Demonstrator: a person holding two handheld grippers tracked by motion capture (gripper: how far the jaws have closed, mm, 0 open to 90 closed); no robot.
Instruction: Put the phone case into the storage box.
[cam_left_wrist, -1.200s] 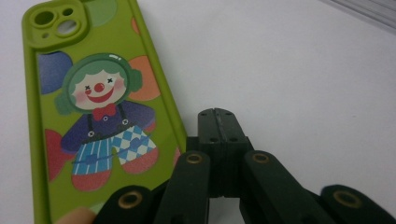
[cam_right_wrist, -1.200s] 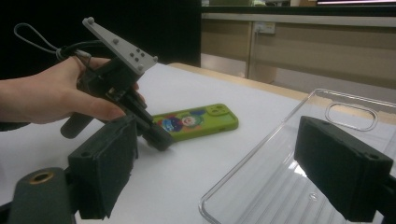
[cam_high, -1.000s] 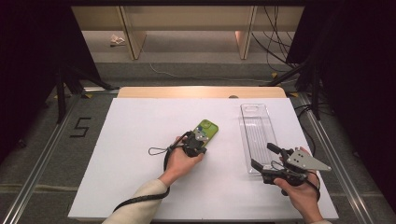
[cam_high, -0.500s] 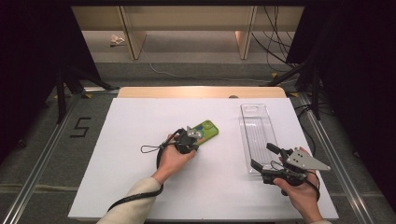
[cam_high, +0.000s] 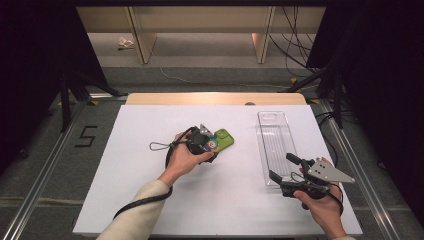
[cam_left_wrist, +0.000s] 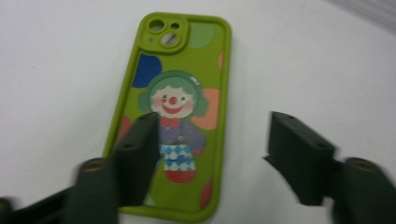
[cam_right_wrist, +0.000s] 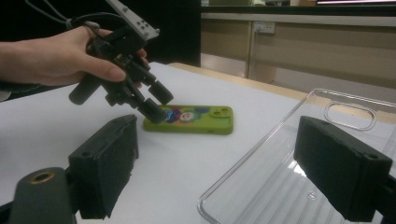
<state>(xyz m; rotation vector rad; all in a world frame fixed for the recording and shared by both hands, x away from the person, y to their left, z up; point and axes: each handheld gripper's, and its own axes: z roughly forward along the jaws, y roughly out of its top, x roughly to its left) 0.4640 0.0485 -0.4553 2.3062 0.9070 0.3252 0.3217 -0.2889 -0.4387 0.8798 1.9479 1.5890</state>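
**Left fingers just off the phone case, right fingers spread at the clear tray**

While the left hand (cam_high: 187, 155) hovers mid-worktop, its left gripper (cam_high: 202, 142) sits just above the near end of the green phone case (cam_high: 223, 139). Fingers have just been opening and now stand spread. In the left gripper view the case (cam_left_wrist: 175, 112) lies flat under them, clown print up, camera cutout at the far end; one finger (cam_left_wrist: 135, 158) overlaps the case's edge, the other is over bare worktop (cam_left_wrist: 327, 70). Nothing pinched. From the right gripper view the left gripper (cam_right_wrist: 156, 102) tips hang just above the case (cam_right_wrist: 191, 119), whether touching I can't tell.

Right of that, well apart: clear plastic tray (cam_high: 274, 142) lying flat, long axis running away from the person.

Right gripper (cam_high: 282, 167) is at the tray's near end, held in the right hand (cam_high: 322, 207). Fingers spread, holding nothing; in its own view the tray's rim (cam_right_wrist: 243, 172) runs between them.
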